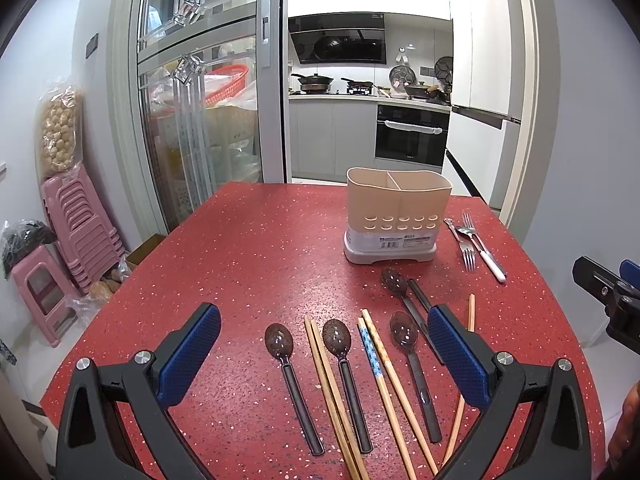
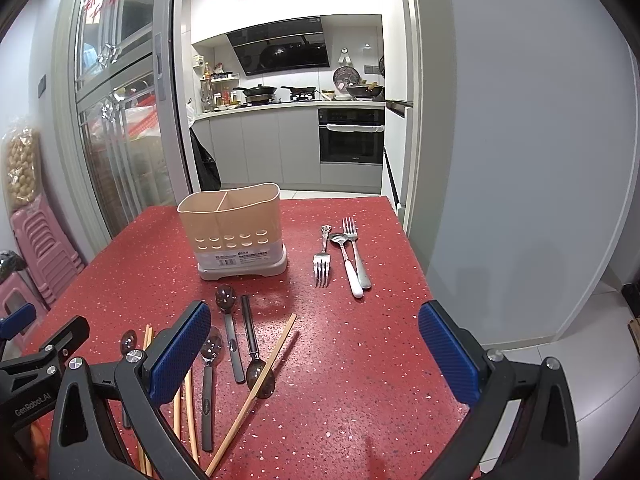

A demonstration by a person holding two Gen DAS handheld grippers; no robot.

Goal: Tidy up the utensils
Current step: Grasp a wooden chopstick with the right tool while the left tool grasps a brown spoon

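A beige two-compartment utensil holder stands empty on the red speckled table. Several dark translucent spoons and wooden chopsticks lie in front of it. Two metal forks and a white-handled spoon lie to its right. My left gripper is open and empty above the spoons and chopsticks. My right gripper is open and empty above the table, right of them.
Stacked pink stools stand left of the table by a glass sliding door. A kitchen with an oven lies beyond. The table's right edge drops to a tiled floor. The right gripper's side shows in the left wrist view.
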